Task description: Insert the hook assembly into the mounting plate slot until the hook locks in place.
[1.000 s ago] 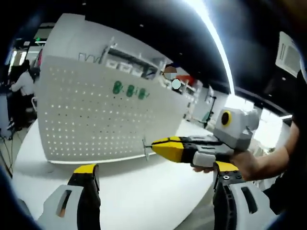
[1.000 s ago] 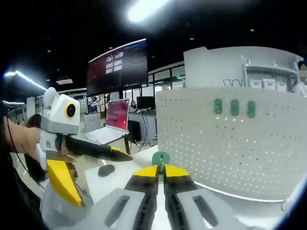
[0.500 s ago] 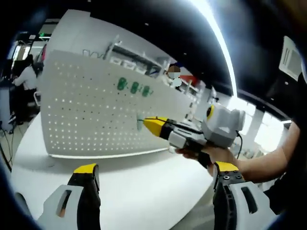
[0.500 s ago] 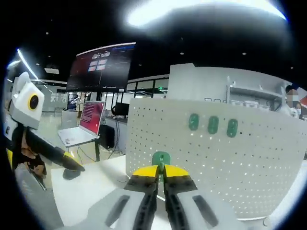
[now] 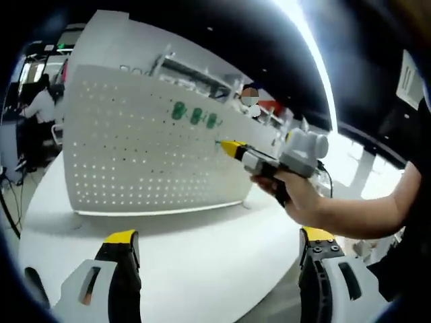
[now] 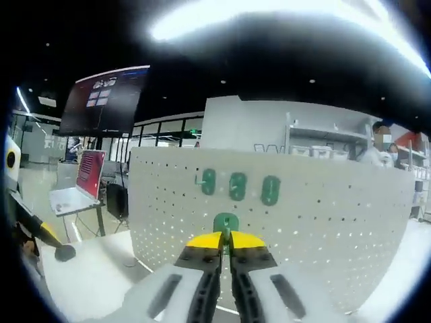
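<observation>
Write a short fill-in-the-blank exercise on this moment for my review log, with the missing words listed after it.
1. The right gripper is shut on a small ____ hook.
2. ____ green hooks already sit in a row on the white pegboard.
3. The left gripper has its jaws ____, with nothing between them.
4. The pegboard stands upright on a white ____.

Missing words: green; three; open; table

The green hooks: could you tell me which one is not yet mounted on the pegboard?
The green hook clamped in the right gripper; the three other hooks sit in a row on the pegboard.
</observation>
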`<state>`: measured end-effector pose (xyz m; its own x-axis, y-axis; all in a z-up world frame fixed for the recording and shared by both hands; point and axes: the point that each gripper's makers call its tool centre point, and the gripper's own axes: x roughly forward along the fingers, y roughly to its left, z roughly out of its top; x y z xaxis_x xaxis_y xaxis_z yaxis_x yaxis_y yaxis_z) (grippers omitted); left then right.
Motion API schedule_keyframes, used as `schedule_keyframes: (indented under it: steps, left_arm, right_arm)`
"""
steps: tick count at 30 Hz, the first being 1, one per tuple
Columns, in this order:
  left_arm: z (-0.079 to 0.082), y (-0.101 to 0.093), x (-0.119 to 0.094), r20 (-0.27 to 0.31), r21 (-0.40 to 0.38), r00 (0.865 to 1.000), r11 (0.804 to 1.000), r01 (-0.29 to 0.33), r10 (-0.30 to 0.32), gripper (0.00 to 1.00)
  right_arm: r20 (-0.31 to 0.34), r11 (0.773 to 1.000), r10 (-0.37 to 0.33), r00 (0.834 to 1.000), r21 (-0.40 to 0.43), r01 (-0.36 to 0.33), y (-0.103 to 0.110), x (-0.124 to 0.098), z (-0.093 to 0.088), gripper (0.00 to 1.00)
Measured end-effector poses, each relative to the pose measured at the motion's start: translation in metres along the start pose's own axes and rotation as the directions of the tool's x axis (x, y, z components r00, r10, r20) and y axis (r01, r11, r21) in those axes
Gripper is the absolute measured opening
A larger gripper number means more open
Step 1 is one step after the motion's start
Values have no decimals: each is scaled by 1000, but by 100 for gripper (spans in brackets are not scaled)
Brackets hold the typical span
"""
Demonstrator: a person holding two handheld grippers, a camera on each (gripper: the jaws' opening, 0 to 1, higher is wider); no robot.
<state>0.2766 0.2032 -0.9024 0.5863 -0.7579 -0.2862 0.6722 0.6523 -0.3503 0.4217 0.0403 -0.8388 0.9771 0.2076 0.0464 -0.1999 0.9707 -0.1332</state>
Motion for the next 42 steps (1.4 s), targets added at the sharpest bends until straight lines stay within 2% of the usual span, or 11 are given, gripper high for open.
schedule_keyframes:
  steps: [6,11,16,19,21,24,26,33,37,42]
  left_arm:
    - [3,5,1,8,-2,1000,1000,-5,5,100]
    - [1,8,0,15,-35,1000,999,2,-2,100]
    - [-4,8,0,-5,-27,1000,1000,-2,2,100]
    - [-8,7,-1,-15,-69,1000,998,14,-15,97]
    - [-7,7,-2,-6,-81,1000,997,16,-17,98]
    - [-8,9,-4,-19,-57,1000,998,-1,0,98]
    - [-9,12,-5,-19,-58,1000,998,-7,6,97]
    - [-11,19,-8,-2,-101,1000,995,-23,23,96]
    - [-7,21,-9,33,-140,999,990,-25,30,96]
    - [-14,26,-10,6,-123,999,992,-43,44,96]
  right_arm:
    - [42,998,-59,997,-13,60,-27,7,14,0]
    - [55,994,-100,993,-26,102,-48,13,20,0]
    - [72,989,-143,987,-21,145,-68,21,25,0]
    - [75,986,-164,984,-7,165,-76,27,26,0]
    - [76,986,-169,983,2,169,-79,30,25,0]
    - [77,982,-188,979,12,188,-83,33,23,0]
    - [60,978,-203,977,-36,206,-86,36,19,0]
    - [91,972,-233,968,13,233,-96,39,20,0]
    - [115,968,-250,961,22,249,-102,39,25,0]
    - [128,964,-265,956,17,265,-104,37,25,0]
